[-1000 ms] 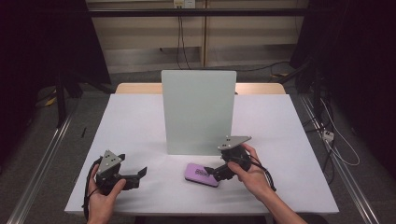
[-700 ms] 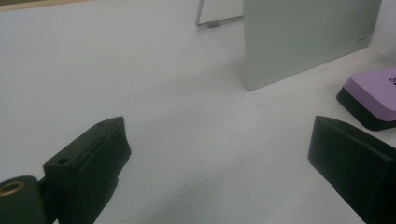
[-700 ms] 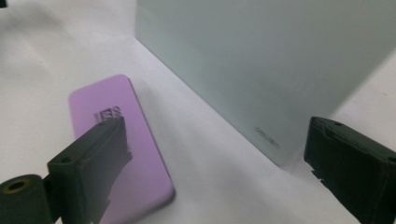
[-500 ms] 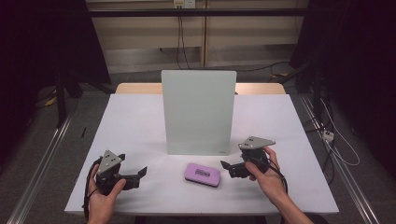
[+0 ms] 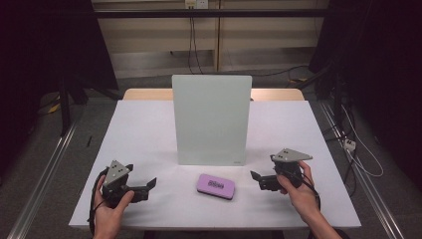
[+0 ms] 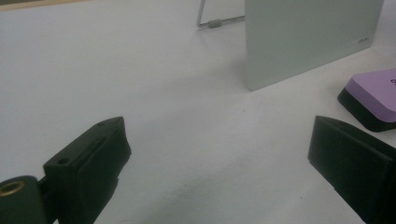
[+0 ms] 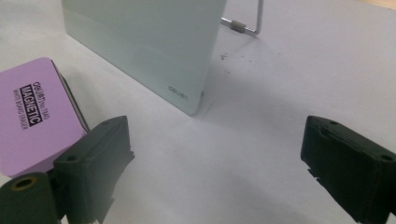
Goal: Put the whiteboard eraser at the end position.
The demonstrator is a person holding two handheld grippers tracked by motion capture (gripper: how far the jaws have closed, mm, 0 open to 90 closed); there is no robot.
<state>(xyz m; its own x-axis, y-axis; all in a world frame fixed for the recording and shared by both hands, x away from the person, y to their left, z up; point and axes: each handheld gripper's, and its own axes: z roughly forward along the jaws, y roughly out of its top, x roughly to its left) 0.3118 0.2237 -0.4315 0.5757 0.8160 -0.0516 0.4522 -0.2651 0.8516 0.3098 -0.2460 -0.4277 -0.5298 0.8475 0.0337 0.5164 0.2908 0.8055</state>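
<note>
Lying flat on the white table (image 5: pixel 149 129), a purple eraser (image 5: pixel 215 185) is seen just in front of the upright whiteboard (image 5: pixel 211 119), below its lower edge and apart from it. "MAGNETIC" is printed on the eraser's black label in the right gripper view. No containers are seen on the table.

The right gripper (image 5: pixel 257 178) is held right of the eraser, near but not touching, jaws spread wide and nothing gripped. The left gripper (image 5: pixel 149 183) is held left of the eraser, farther off, jaws likewise wide apart and empty. Each gripper is held in a hand low over the tabletop.

The whiteboard is propped on a wire stand (image 7: pixel 245 23) behind it. A wooden edge (image 5: pixel 144 93) is seen beyond the board. Grey floor, metal rails (image 5: pixel 42 181) and cables (image 5: pixel 356 149) are seen around the table, with dark surroundings.
</note>
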